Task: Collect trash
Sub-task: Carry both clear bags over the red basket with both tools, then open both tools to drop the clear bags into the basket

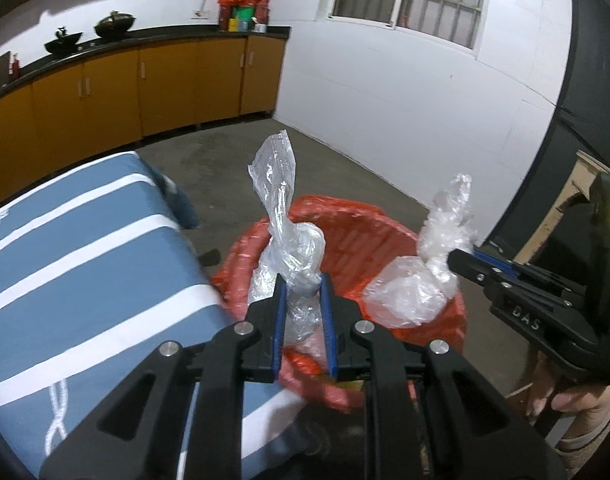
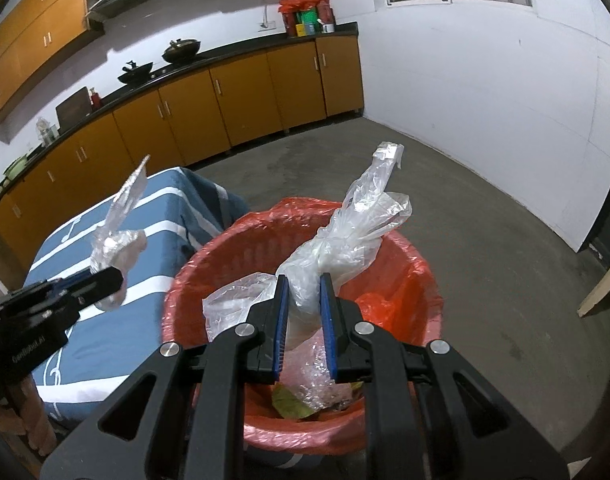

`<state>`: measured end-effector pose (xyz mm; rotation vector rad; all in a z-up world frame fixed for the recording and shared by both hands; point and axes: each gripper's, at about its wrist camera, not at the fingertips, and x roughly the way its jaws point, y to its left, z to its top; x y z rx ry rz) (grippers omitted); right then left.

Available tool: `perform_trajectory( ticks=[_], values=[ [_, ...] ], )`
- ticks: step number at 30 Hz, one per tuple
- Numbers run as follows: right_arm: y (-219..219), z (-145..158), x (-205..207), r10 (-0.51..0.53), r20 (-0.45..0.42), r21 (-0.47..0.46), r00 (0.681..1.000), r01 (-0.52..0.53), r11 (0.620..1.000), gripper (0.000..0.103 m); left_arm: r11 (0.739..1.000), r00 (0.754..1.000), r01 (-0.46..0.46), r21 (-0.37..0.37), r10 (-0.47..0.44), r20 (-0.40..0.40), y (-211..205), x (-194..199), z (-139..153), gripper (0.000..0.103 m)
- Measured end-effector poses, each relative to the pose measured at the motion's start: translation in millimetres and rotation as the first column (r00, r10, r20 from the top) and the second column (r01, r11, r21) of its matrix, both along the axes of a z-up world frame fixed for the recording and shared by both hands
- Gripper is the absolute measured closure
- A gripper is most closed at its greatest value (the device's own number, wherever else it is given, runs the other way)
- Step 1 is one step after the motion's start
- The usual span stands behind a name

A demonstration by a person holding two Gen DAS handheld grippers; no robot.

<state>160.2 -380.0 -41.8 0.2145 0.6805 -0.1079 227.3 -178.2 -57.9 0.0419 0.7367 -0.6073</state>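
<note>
We have a crumpled clear plastic bag in each tool: the left gripper (image 1: pixel 303 284) is clamped on a knotted plastic bag (image 1: pixel 293 248) whose twisted tail stands up toward twelve o'clock, and the right gripper (image 2: pixel 303 284) is pinched on a second plastic bag (image 2: pixel 345 236) whose tail leans toward one o'clock. What the coming drop turns on is the red-lined trash bin (image 2: pixel 405 276). From the right wrist view its open mouth lies straight below and ahead of our jaws, from about ten o'clock round to two, so that bag already hangs over the opening. From the left wrist view the bin (image 1: pixel 353 236) sits from twelve to two o'clock, with the blue striped tablecloth (image 1: pixel 85 264) at nine o'clock, so we judge the left bag to be over the bin's near-left rim. We judge the right hand the better placed to let go first.
</note>
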Motion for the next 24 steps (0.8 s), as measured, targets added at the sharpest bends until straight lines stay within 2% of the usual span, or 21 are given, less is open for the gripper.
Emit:
perform_trajectory(
  ticks=[9, 12, 13, 15, 18, 22, 24],
  values=[
    [-8.2, 3.6, -1.2, -0.014, 0.003, -0.01, 1.0, 0.014, 1.0, 0.087, 0.998, 0.998, 0.055, -0.024, -0.056, -0.043, -20.2, 6.0, -17.9, 0.085],
    [-9.6, 4.5, -2.5, -0.016, 0.005, -0.011, 1.0, 0.016, 1.0, 0.086, 0.997, 0.996, 0.07, -0.035, -0.072, -0.058, -23.9, 6.9, -22.3, 0.082],
    [-10.4, 4.5, -1.3, -0.014, 0.006, -0.004, 1.0, 0.014, 1.0, 0.084, 0.997, 0.995, 0.073, -0.036, -0.075, -0.061, -25.8, 7.5, -22.4, 0.078],
    [-12.7, 3.7, -2.5, -0.016, 0.005, 0.01, 1.0, 0.016, 1.0, 0.073, 0.997, 0.995, 0.07, -0.035, -0.072, -0.065, -26.4, 8.4, -24.6, 0.072],
    [-13.7, 3.7, -3.7, -0.022, 0.005, 0.013, 1.0, 0.021, 1.0, 0.064, 0.998, 0.995, 0.059, -0.034, -0.061, -0.077, -23.8, 10.7, -27.2, 0.066],
    [-18.1, 6.7, -11.9, -0.04, 0.016, 0.021, 0.999, 0.039, 0.999, 0.058, 0.999, 0.996, 0.035, -0.022, -0.036, -0.078, -15.8, 10.5, -27.3, 0.059],
    [-17.6, 11.3, -20.5, -0.06, 0.033, 0.007, 0.998, 0.06, 0.998, 0.04, 1.0, 0.999, 0.006, -0.012, -0.007, -0.053, -6.1, 5.0, -24.3, 0.051]
  ],
)
